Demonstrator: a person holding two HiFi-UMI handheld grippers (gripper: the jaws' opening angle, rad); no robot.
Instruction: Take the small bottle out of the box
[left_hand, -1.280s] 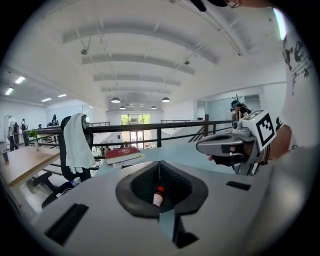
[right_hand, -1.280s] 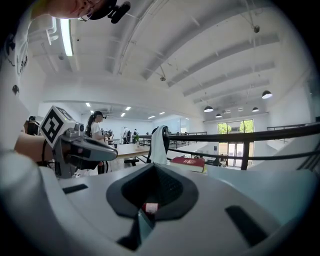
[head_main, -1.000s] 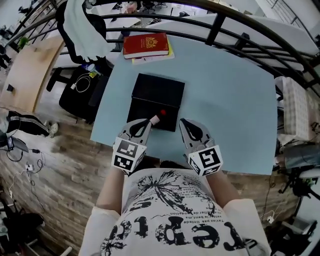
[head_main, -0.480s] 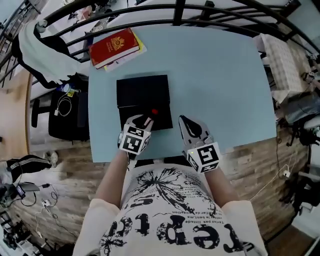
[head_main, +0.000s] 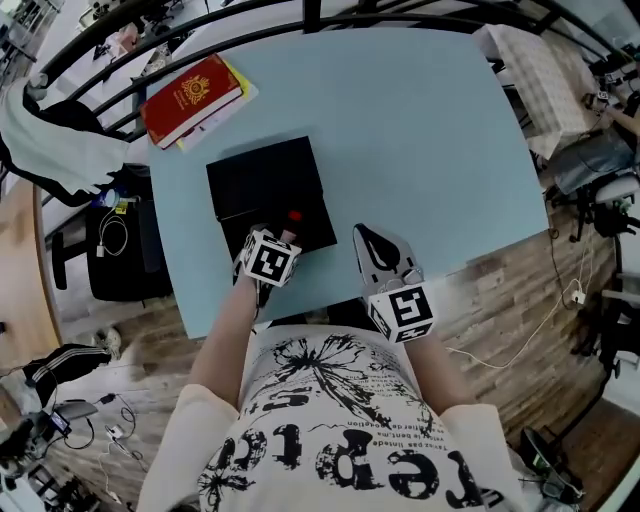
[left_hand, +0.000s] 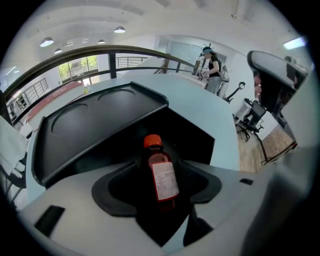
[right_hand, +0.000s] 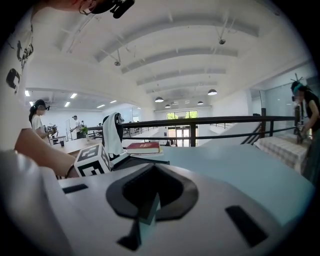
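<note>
A small dark red bottle (left_hand: 161, 175) with an orange-red cap and a white label stands upright between the jaws of my left gripper (left_hand: 159, 184). The jaws are opening, and a gap shows on each side of the bottle. Behind it lies the black box (left_hand: 95, 125), its lid raised. From the head view the bottle's cap (head_main: 294, 216) shows at the near right part of the box (head_main: 262, 185), just beyond the left gripper (head_main: 283, 236). My right gripper (head_main: 363, 236) hovers over the table to the right of the box, shut and holding nothing (right_hand: 149, 202).
The light blue table (head_main: 420, 130) carries a red book (head_main: 190, 95) on yellow papers at its far left corner. A dark railing curves behind the table. A white garment (head_main: 45, 140) hangs over a chair on the left. Wooden floor lies below the near edge.
The head camera has swung, so the box and the book now sit further left in the picture. The left gripper has stayed at the box's near edge by the bottle. The right gripper has barely moved.
</note>
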